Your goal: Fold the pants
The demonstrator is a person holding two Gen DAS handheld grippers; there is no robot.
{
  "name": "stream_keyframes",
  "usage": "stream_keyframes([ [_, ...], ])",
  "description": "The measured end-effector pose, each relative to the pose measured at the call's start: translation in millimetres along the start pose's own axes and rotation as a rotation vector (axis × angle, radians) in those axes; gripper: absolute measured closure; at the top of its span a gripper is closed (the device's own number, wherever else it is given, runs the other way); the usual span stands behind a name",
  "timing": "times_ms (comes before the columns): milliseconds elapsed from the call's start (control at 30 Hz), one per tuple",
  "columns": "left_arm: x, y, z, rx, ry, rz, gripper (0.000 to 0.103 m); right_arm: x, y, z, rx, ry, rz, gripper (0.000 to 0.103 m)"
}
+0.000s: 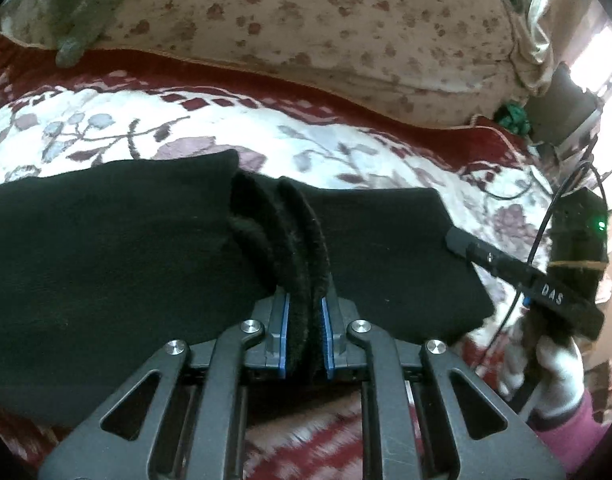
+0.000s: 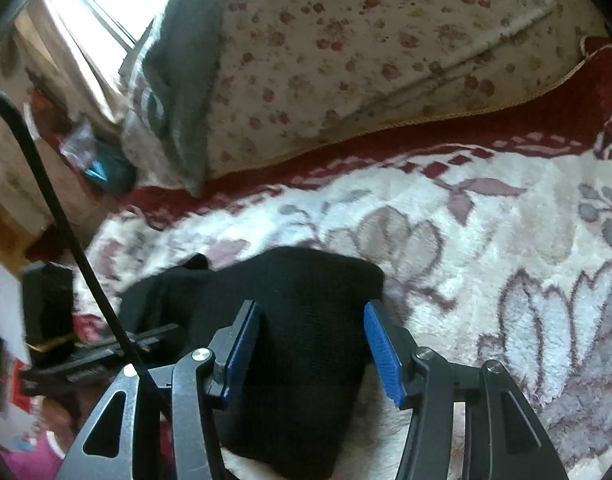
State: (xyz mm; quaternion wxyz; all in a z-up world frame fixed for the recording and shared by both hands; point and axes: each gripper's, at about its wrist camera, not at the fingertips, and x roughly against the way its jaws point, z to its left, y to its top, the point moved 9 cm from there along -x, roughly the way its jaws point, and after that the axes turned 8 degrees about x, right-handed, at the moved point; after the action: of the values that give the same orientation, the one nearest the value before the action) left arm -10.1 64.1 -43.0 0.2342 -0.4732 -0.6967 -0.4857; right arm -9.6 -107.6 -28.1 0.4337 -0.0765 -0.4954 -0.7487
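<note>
Lower centre of the left wrist view: left tongs (image 1: 305, 322) pressed together on a bunched ridge of the black pants (image 1: 126, 264), several fleecy layers standing up between the blue pads.
Pants position: spread on the floral blanket (image 1: 106, 128) of the bed, filling the middle band of the left wrist view from the left edge almost to the right.
Long axis: runs left to right across that frame, crosswise to the left tongs' fingers.
Right tongs: in their own view, right tongs (image 2: 312, 344) spread wide, blue pads either side of the pants (image 2: 306, 320) with the cloth in the gap; neither pad is clearly pressing on it.
Right tongs from the left wrist view: one dark finger tip (image 1: 458, 242) lies at the right-hand end of the pants, at centre right of the frame.
Nearer tongs: the left already grips mid-length; the right sits over the end, so the end piece looks to be the right's to take.
Background: paw-print pillow (image 1: 346, 20) across the top of the frame, well apart from the pants.
</note>
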Motion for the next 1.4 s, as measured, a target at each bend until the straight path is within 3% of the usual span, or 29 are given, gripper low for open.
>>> stream_keyframes([
  [133, -1.5, -1.3, 4.4, 0.020, -0.010, -0.013, 0.091, -9.5, -13.9, -9.8, -0.061, 0.010, -0.011, 0.049],
  [300, 7.3, -3.6, 10.7, 0.079, -0.037, -0.010, 0.085, -1.3, -11.2, -6.8, -0.043, 0.021, 0.008, 0.049],
  [467, 27.4, -5.4, 16.9, 0.057, 0.035, -0.059, 0.068, 11.7, -2.9, 6.3, 0.014, -0.040, 0.016, 0.049],
  [667, 53.8, -5.7, 40.2, 0.085, 0.095, -0.107, 0.068, 23.9, 14.1, 18.8, 0.093, -0.129, 0.000, 0.049],
  [800, 72.5, -6.8, 64.1, 0.137, 0.114, -0.135, 0.068, 24.3, 22.1, 38.7, 0.092, -0.042, -0.013, 0.049],
  [1000, 100.9, -10.5, 104.3, 0.237, 0.152, -0.183, 0.068, -7.9, 18.8, 99.7, 0.151, 0.176, 0.042, 0.049],
  [1133, 123.4, -16.0, 138.2, 0.334, 0.155, -0.216, 0.053, -32.5, 19.2, 143.2, 0.242, 0.254, 0.077, 0.049],
  [1400, 154.7, -28.8, 194.5, 0.526, 0.149, -0.279, 0.052, -91.8, 24.4, 222.0, 0.366, 0.372, 0.161, 0.047],
])
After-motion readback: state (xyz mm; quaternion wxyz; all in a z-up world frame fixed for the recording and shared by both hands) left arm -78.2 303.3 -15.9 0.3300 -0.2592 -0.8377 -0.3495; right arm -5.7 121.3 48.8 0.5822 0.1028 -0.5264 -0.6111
